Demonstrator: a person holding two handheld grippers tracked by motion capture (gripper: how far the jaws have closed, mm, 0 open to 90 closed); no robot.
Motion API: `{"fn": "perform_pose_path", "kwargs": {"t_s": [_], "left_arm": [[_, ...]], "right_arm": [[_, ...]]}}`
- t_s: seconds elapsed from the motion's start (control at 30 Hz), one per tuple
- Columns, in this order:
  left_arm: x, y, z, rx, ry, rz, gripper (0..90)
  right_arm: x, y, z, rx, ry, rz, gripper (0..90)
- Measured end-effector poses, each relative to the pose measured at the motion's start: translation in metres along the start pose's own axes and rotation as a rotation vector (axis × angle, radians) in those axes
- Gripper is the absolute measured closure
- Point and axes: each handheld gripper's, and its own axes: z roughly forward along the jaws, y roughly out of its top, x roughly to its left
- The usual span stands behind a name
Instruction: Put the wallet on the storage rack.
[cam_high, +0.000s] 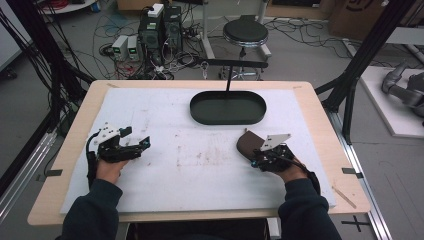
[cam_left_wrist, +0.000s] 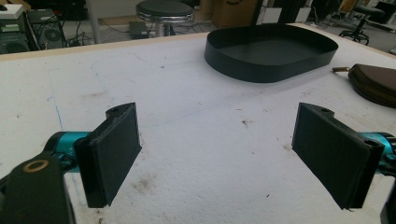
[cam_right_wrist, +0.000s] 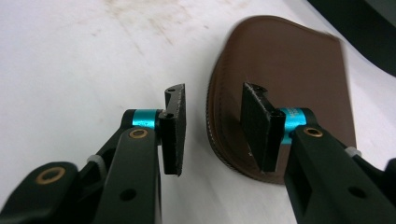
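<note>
A brown leather pouch (cam_high: 246, 142) (cam_right_wrist: 289, 60) lies flat on the white mat right of centre. My right gripper (cam_high: 257, 156) (cam_right_wrist: 214, 109) is at its near rounded end. One pad hovers over the leather, the other stands beside the stitched edge, and a gap shows on both sides, so it is open and not gripping. My left gripper (cam_high: 137, 136) (cam_left_wrist: 219, 154) rests at the left of the mat, jaws wide open with bare mat between them. In the left gripper view the pouch (cam_left_wrist: 376, 84) lies far right, with its zip pull pointing toward the tray.
A black oval tray (cam_high: 227, 107) (cam_left_wrist: 271, 72) stands with nothing in it at the back centre of the mat; its corner (cam_right_wrist: 364, 28) lies just beyond the pouch. The white mat (cam_high: 200, 165) is stained in the middle. A stool (cam_high: 245, 31) and computers stand behind the table.
</note>
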Motion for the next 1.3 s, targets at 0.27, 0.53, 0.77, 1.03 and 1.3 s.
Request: {"fn": "perform_pose_path", "kwargs": {"t_s": [0.27,0.53,0.77,1.03,1.3], "left_arm": [[0.000,0.000,0.002,0.003,0.000,0.007,15.1],[-0.001,0.000,0.002,0.006,-0.001,0.009,15.1],[-0.002,-0.001,0.003,0.008,0.000,0.008,15.1],[-0.003,-0.001,0.005,0.014,-0.006,0.012,15.2],[-0.003,-0.001,0.004,0.015,-0.002,0.009,15.2]], "right_arm": [[-0.014,-0.007,-0.006,-0.113,-0.057,0.128,39.8],[-0.029,-0.007,0.012,-0.075,-0.139,0.160,21.5],[-0.042,-0.014,0.022,-0.084,-0.058,0.244,13.9],[-0.054,-0.022,0.028,-0.085,0.055,0.351,15.4],[-0.041,-0.013,0.021,-0.067,-0.039,0.247,21.2]]}}
